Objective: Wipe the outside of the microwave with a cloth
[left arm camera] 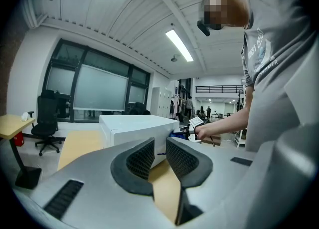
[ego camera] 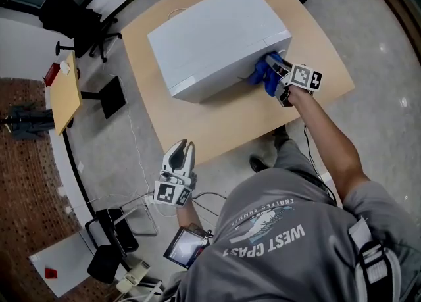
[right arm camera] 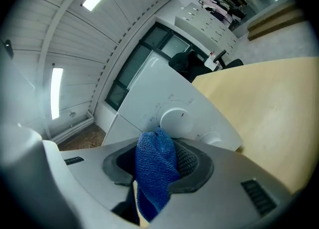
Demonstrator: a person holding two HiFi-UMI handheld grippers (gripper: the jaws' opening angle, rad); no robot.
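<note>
A white microwave [ego camera: 217,37] stands on a light wooden table [ego camera: 230,123]. My right gripper [ego camera: 276,72] is shut on a blue cloth [ego camera: 263,78], and the cloth touches the microwave's front near its right end. In the right gripper view the blue cloth [right arm camera: 155,168] bulges between the jaws, just below the round white knob [right arm camera: 174,120] of the control panel. My left gripper [ego camera: 182,154] hangs off the table's near edge, over the floor, its jaws a narrow gap apart with nothing between them. The left gripper view shows the microwave [left arm camera: 134,125] ahead, beyond the left gripper [left arm camera: 159,155].
A black office chair [ego camera: 79,18] and a small wooden side table [ego camera: 64,93] stand to the left. On the floor by my feet lie a tablet [ego camera: 186,247], cables and a black frame [ego camera: 122,228]. Bare tabletop [right arm camera: 269,113] stretches right of the microwave.
</note>
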